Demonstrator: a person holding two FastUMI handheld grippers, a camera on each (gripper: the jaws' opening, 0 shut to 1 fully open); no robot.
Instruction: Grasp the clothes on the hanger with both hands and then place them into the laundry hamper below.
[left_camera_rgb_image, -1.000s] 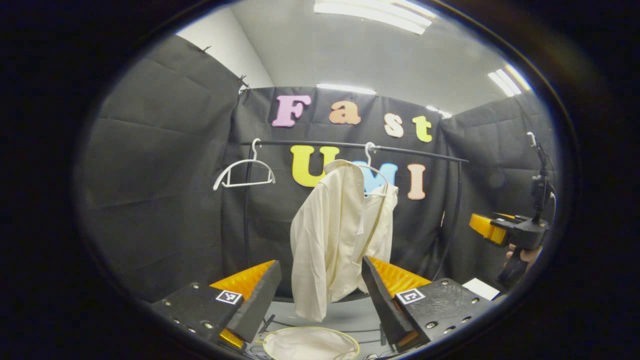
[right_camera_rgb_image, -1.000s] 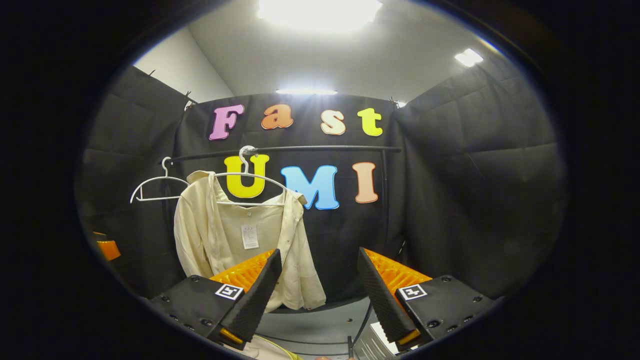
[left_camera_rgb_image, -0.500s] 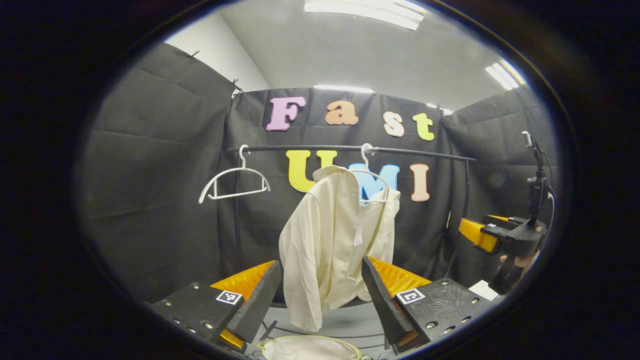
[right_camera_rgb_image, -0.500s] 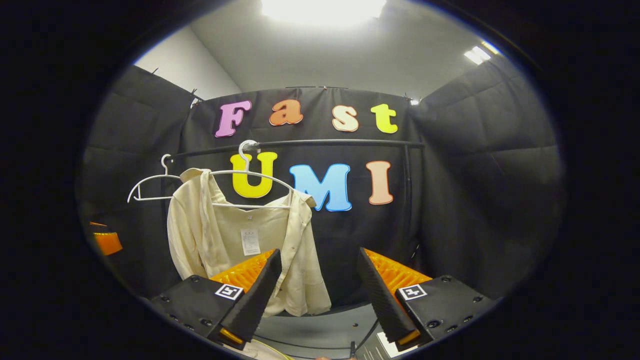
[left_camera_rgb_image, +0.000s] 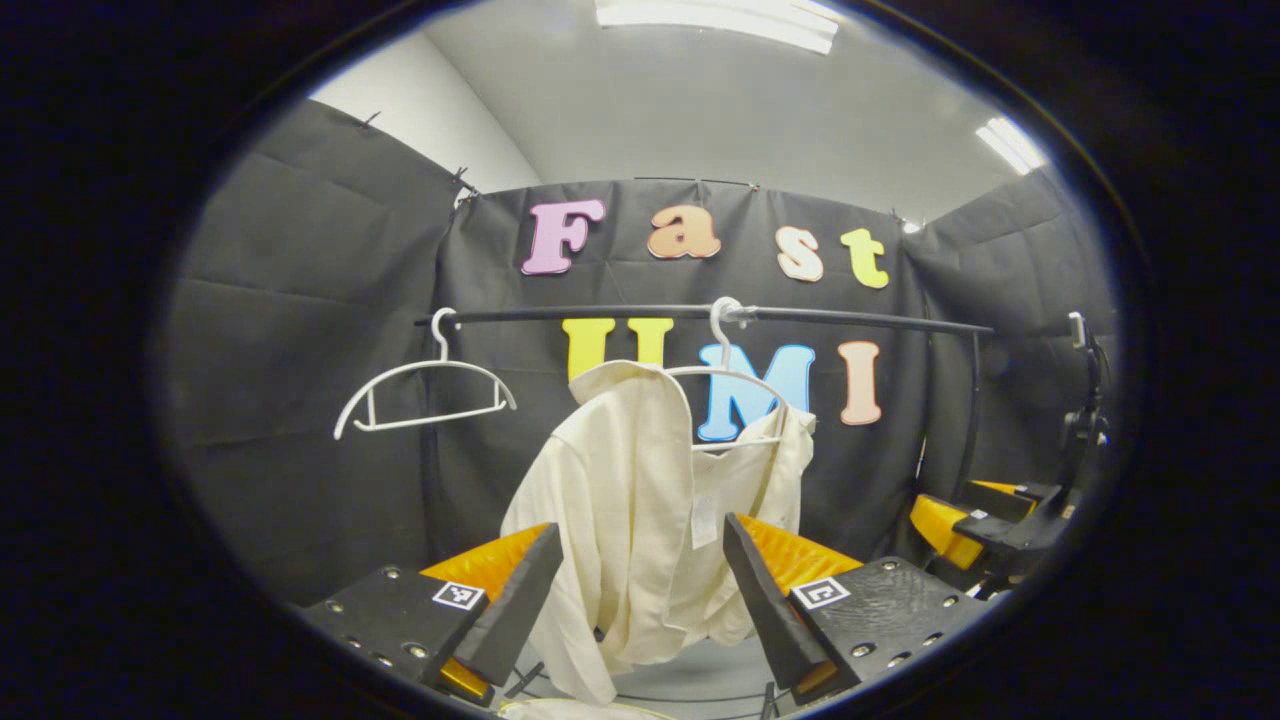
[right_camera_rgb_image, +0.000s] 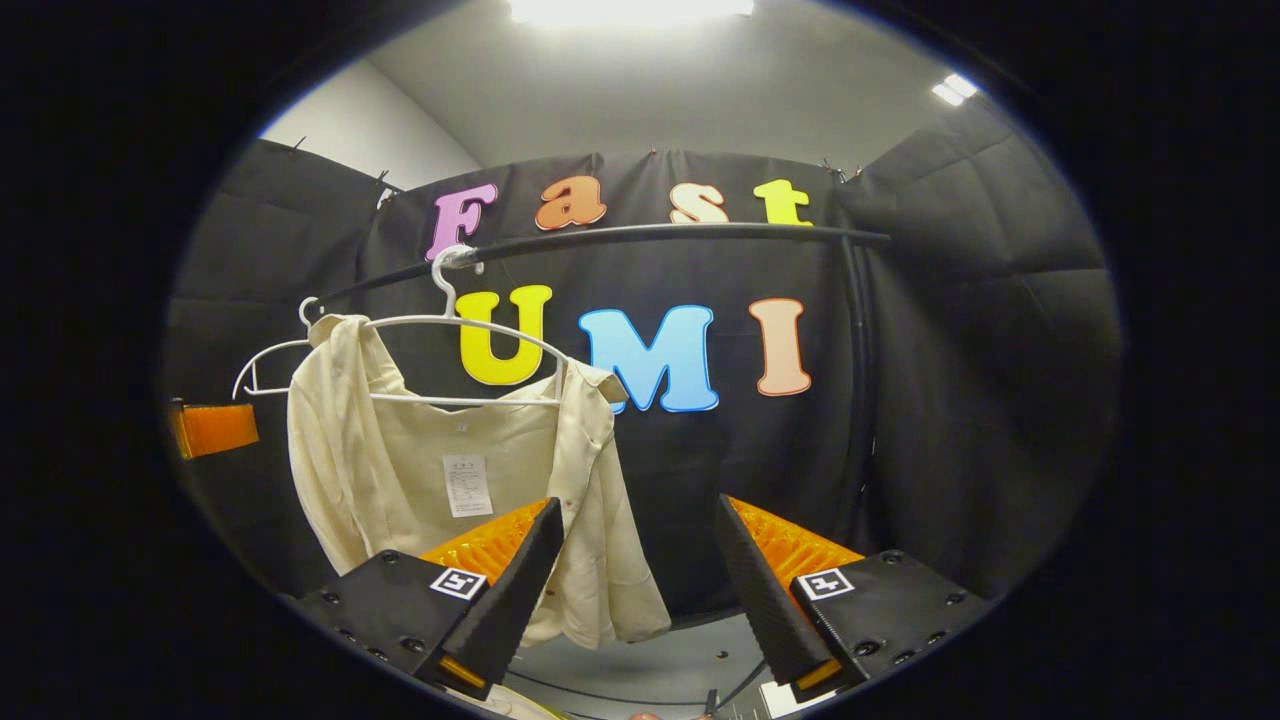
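A cream shirt (left_camera_rgb_image: 640, 500) hangs open on a white hanger (left_camera_rgb_image: 722, 372) from a black rail (left_camera_rgb_image: 850, 320). My left gripper (left_camera_rgb_image: 635, 600) is open, and the shirt's lower part shows between its fingers, farther off and untouched. In the right gripper view the shirt (right_camera_rgb_image: 400, 470) hangs to the left on its hanger (right_camera_rgb_image: 470, 325). My right gripper (right_camera_rgb_image: 635, 590) is open, and the shirt's hem lies behind its left finger (right_camera_rgb_image: 510, 590). A sliver of the pale laundry hamper (left_camera_rgb_image: 560, 711) shows at the bottom edge. The right gripper (left_camera_rgb_image: 975, 525) also appears low at the right, and the left gripper (right_camera_rgb_image: 212, 428) at the far left.
An empty white hanger (left_camera_rgb_image: 420, 390) hangs on the rail to the left of the shirt. The rail's upright post (right_camera_rgb_image: 862, 400) stands at the right. Black cloth walls close in on three sides. A grey floor (right_camera_rgb_image: 640, 665) lies below.
Both grippers have moved closer to the shirt, which now looks larger. The hamper has slid almost out at the bottom of the left gripper view. The jaws stayed open.
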